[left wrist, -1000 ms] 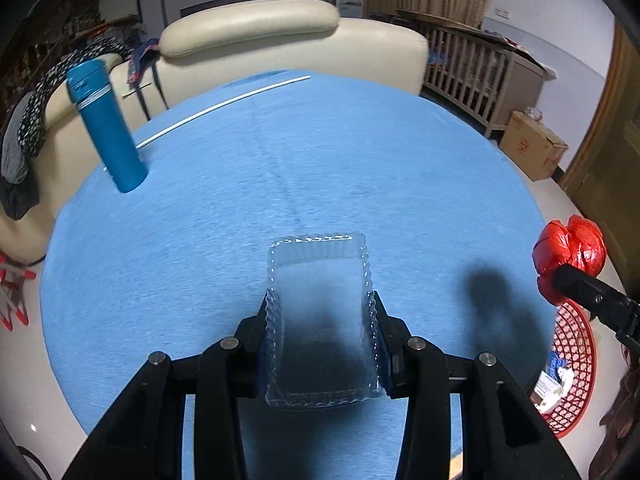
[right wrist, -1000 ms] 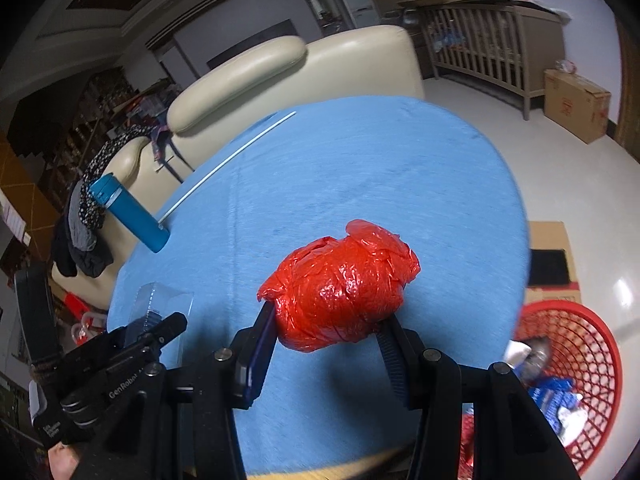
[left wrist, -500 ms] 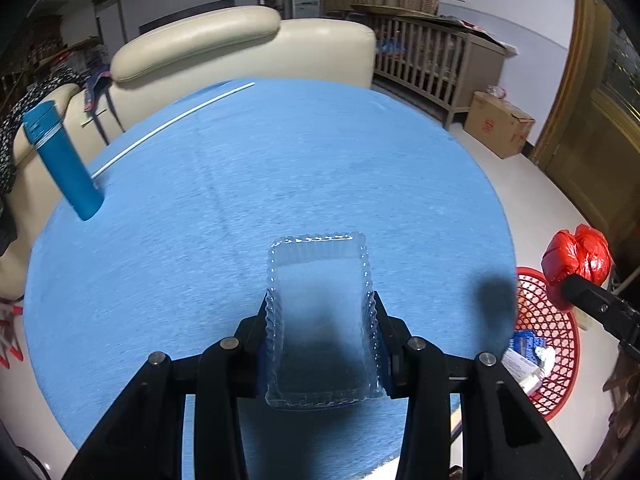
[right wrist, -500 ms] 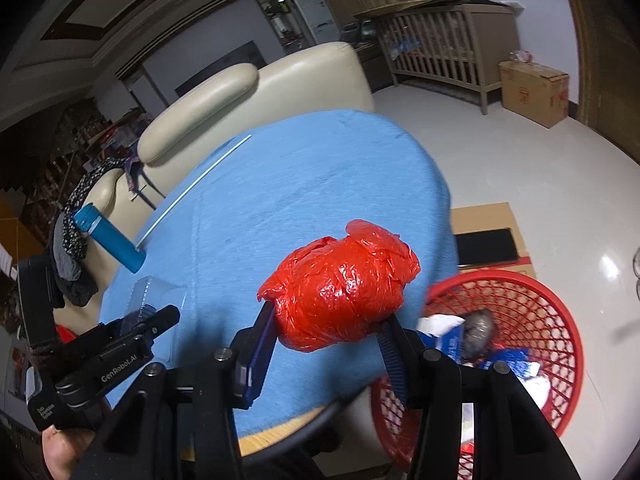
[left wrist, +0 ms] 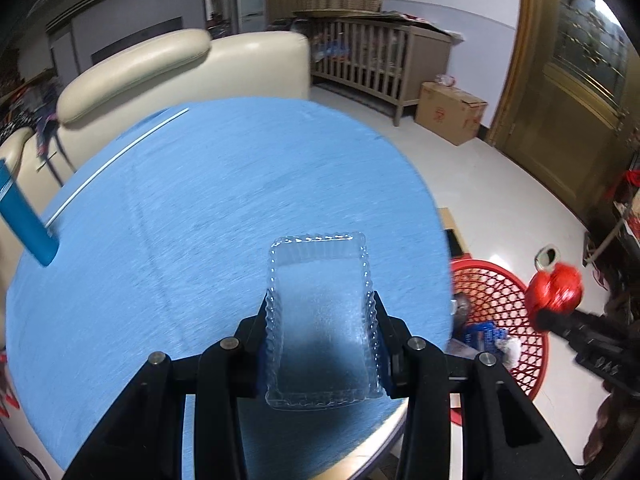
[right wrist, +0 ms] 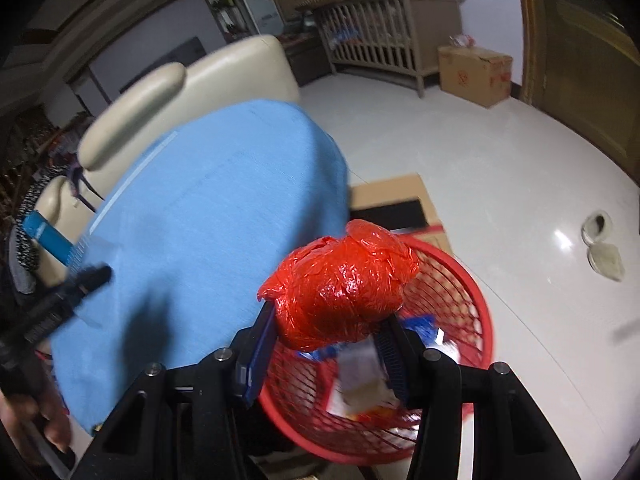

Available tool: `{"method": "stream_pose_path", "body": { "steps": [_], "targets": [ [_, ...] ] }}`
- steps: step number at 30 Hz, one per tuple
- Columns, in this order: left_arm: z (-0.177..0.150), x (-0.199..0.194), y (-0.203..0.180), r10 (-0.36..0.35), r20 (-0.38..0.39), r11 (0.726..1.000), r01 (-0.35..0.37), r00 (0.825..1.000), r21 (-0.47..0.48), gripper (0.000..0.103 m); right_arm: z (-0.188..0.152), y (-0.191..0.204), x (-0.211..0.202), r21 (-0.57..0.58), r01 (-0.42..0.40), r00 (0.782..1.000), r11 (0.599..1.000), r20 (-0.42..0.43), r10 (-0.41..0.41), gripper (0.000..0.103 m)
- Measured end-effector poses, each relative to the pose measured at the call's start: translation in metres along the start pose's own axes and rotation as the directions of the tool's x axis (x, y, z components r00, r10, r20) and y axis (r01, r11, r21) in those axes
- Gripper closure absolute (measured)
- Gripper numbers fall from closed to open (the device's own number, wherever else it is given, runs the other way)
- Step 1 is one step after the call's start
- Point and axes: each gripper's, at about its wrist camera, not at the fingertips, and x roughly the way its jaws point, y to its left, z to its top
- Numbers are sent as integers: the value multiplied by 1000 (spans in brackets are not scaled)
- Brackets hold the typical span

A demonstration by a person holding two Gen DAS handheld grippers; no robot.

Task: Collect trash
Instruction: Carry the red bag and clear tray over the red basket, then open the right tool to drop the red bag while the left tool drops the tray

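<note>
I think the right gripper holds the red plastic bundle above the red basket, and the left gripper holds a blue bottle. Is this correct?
Not quite. The left gripper holds a clear plastic tray, as the left wrist view shows; the blue bottle stands on the table. The right gripper does hold the red plastic bundle above the red basket.

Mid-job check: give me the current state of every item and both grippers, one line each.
Left gripper: shut on the clear plastic tray.
Clear plastic tray: empty, held above the table edge.
Right gripper: shut on the red bag.
Red bag: crumpled, held over the basket.
Red basket: on the floor, holding trash.
Blue bottle: upright on the table.
</note>
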Motion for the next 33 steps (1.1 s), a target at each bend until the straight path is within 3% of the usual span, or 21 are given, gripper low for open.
{"method": "stream_pose_path", "body": {
  "steps": [11,17,33],
  "targets": [
    [9,9,-53,-77,-18,992,78,997,96,59,-17,-41,12,38,52,995,998,-85,-48,51],
    [10,11,-65,-79,-30,990,82,996,118,59,-31,-50,28,38,55,987,998,-154,-48,51],
    [10,14,-80,-99,-39,985,103,994,137,59,-37,-59,33,50,50,983,997,-177,-41,50]
  ]
}}
